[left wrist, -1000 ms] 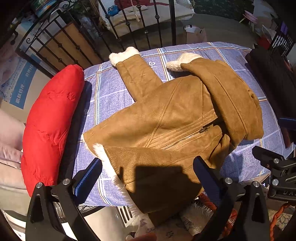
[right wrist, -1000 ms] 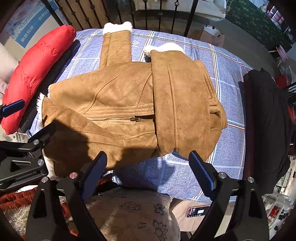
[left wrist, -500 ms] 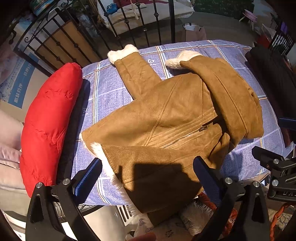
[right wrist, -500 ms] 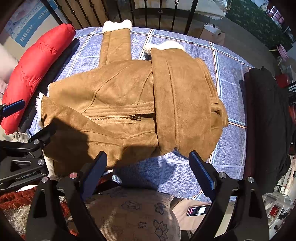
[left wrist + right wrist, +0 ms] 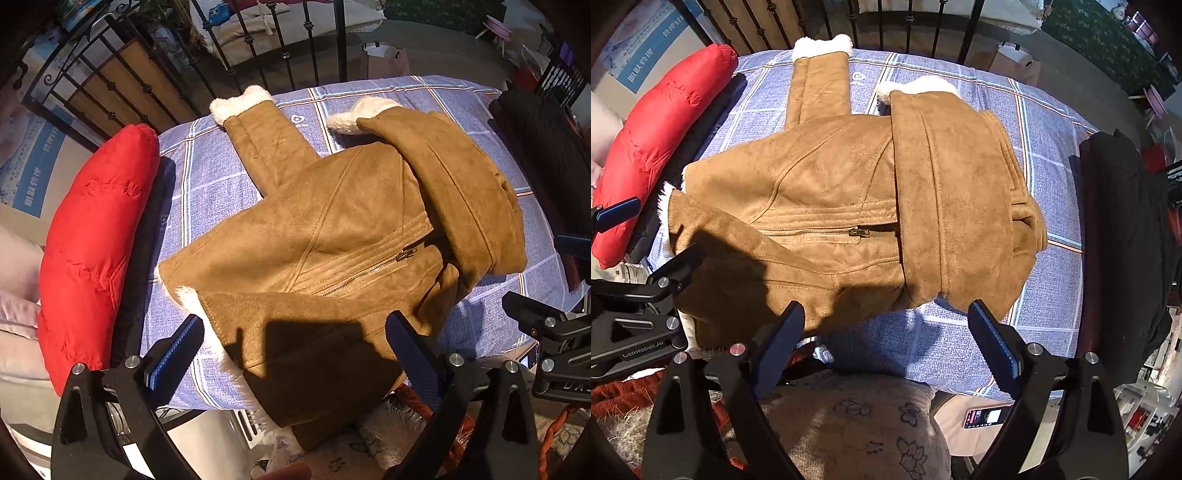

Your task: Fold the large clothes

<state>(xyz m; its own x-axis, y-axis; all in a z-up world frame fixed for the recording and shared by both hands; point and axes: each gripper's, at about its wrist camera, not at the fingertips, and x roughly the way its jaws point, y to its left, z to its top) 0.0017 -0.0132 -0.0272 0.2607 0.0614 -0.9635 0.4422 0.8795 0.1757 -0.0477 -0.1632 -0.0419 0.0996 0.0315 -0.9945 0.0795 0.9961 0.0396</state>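
A blue checked sheet (image 5: 1027,122) fills the frame's middle, and the tan suede jacket (image 5: 827,192) lies across it, one sleeve (image 5: 945,192) folded over the chest, the other (image 5: 820,85) stretched toward the top. Its near hem overhangs the bottom edge, so a careless pull could drag it off. A red puffer jacket (image 5: 92,251) crowds the left, a black garment (image 5: 1115,236) the right. The left gripper (image 5: 295,343) and right gripper (image 5: 886,328) hang spread and empty.

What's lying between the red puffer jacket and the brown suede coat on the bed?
A dark garment's edge beside the red puffer jacket, then bare checked bedsheet up to the brown coat, per the left wrist view.
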